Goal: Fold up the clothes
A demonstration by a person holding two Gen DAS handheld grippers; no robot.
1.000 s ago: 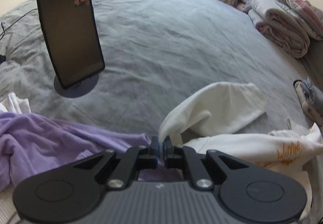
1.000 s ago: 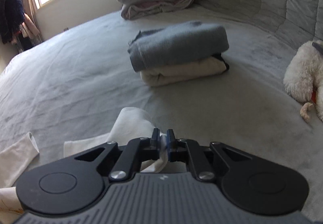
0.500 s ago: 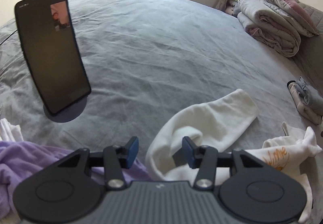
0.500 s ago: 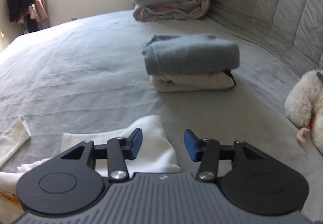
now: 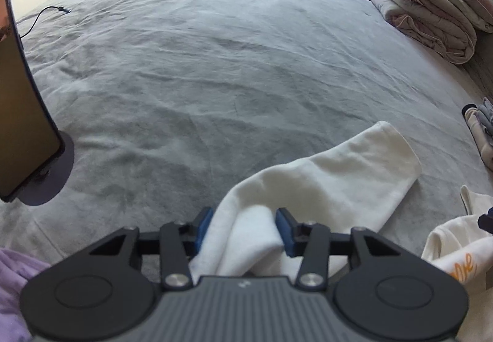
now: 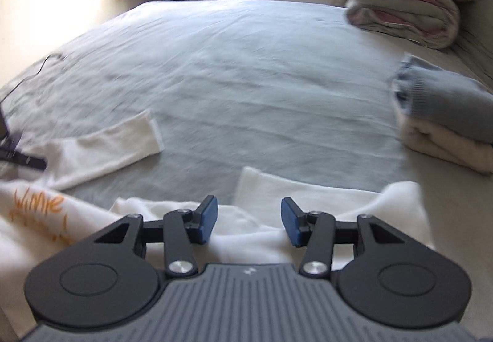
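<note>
A white sweatshirt with orange lettering [image 6: 40, 206] lies on the grey bed [image 5: 231, 64]. One white sleeve [image 5: 323, 181] stretches away up and to the right in the left wrist view. My left gripper [image 5: 243, 229] is open, with the sleeve's bunched near end lying between its jaws. In the right wrist view the same sleeve [image 6: 101, 151] lies at the left. My right gripper [image 6: 249, 223] is open just above the white cloth [image 6: 308, 197], holding nothing.
A phone on a round stand [image 5: 21, 114] stands at the left, with a cable [image 5: 43, 15] behind it. A purple garment [image 5: 15, 280] lies at the lower left. Folded grey and cream clothes [image 6: 443, 117] sit at the right, rolled bedding [image 6: 406, 6] behind them.
Both grippers were shut on the white sweatshirt a second ago and have opened and let it go. Both views have swung to the left; the sleeve now lies flatter on the bed.
</note>
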